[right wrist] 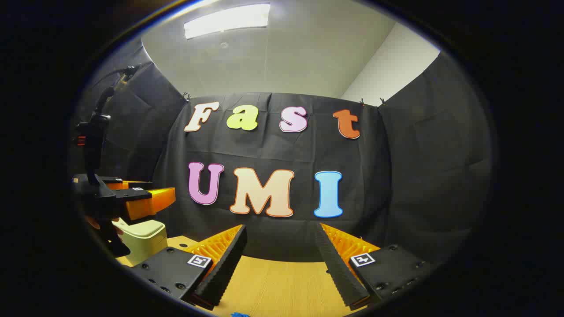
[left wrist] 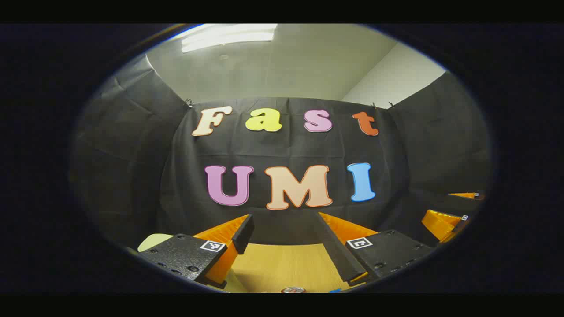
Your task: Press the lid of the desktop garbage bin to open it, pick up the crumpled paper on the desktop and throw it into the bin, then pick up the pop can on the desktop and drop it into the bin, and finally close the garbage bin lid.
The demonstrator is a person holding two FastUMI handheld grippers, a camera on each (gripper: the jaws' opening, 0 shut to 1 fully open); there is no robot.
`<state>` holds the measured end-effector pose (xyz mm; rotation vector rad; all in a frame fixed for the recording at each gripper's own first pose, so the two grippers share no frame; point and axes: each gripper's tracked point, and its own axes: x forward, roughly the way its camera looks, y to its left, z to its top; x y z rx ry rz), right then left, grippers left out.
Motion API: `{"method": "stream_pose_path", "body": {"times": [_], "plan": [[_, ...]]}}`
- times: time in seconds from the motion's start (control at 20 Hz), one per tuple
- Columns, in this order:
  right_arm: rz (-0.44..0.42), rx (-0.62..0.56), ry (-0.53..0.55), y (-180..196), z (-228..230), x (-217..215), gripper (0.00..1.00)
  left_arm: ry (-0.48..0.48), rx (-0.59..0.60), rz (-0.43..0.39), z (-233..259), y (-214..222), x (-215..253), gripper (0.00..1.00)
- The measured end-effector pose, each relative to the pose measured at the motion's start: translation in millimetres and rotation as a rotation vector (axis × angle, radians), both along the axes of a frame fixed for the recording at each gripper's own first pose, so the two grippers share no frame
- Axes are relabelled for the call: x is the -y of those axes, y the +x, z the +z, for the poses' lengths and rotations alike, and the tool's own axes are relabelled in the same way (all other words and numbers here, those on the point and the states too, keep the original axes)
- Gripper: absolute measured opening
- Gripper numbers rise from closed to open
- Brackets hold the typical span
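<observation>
Both tongs, left (left wrist: pixel 285 235) and right (right wrist: pixel 280 246), gape wide and empty above the wooden counter (right wrist: pixel 282 286), while the pale garbage bin (right wrist: pixel 142 240) sits lid-down at the counter's left, beneath the left tongs.

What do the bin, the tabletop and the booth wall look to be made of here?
The bin, seen in the right gripper view, looks like smooth moulded plastic, pale and matte with rounded edges. The tabletop shows fine parallel grain, so wood or a wood-look laminate; which one is unclear. The booth wall is matte black cloth, judging by its creases and hanging folds.
</observation>
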<state>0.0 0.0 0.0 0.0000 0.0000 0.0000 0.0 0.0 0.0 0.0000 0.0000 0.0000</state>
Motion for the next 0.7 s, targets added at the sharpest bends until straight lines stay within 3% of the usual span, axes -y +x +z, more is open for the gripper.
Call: {"method": "stream_pose_path", "body": {"times": [0.1, 0.25, 0.6, 0.65, 0.7], "plan": [[-0.004, 0.014, 0.007, -0.6, 2.2, 0.5, 0.99, 0.020, -0.019, -0.009, -5.8, 1.8, 0.6, 0.88], [0.012, 0.021, 0.019, 1.6, 3.3, -6.7, 0.98, 0.008, -0.016, 0.001, -3.9, 0.6, -2.2, 0.83], [0.034, -0.002, 0.035, 7.1, -3.5, -16.4, 0.98, 0.024, -0.020, 0.006, -6.4, -7.1, -10.5, 0.86], [0.035, -0.011, 0.036, 7.5, -5.9, -17.1, 0.98, 0.027, -0.023, 0.009, -7.2, -7.6, -12.3, 0.91], [0.036, -0.015, 0.035, 8.3, -6.0, -17.3, 0.98, 0.029, -0.025, 0.009, -7.0, -8.7, -13.9, 0.86]]}}
